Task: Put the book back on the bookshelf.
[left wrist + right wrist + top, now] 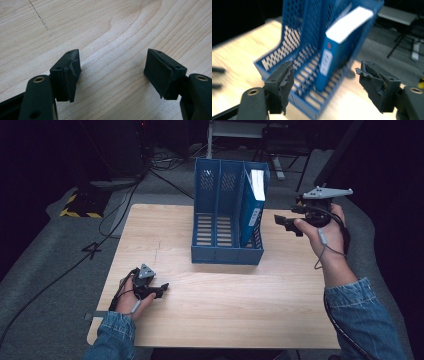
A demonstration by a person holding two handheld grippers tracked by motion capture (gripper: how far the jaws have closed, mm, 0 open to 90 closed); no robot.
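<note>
A: From the high view, what sits on the surface (225,295)?

B: A blue three-slot magazine file rack (227,215), toward the far middle of the pale wood. A blue binder-like book (252,205) with white page edges stands in the rack's right-hand slot, leaning slightly. The other two slots hold nothing.

A: And the grippers?

B: The left gripper (161,289) rests low at the near left of the surface, held in the left hand (132,297), denim sleeve behind it. The right gripper (286,222) is raised just off the right side of the rack, in the right hand (325,232), with its grey three-cornered plate on top. Cables (75,260) run over the grey floor at the left, and a yellow-and-black striped block (80,205) lies beyond.

A: The left gripper view?

B: Its jaws stand wide apart with nothing between them, only wood grain of the surface (112,37) beneath, and a faint dotted line at upper left.

A: The right gripper view?

B: The jaws gape widely, pads ragged, gripping nothing. Ahead is the rack (294,50), blurred, with the book (337,52) upright in its slot. A white label with dark print sits on the spine, and a small red mark above it, but the writing is too blurred to read.
</note>
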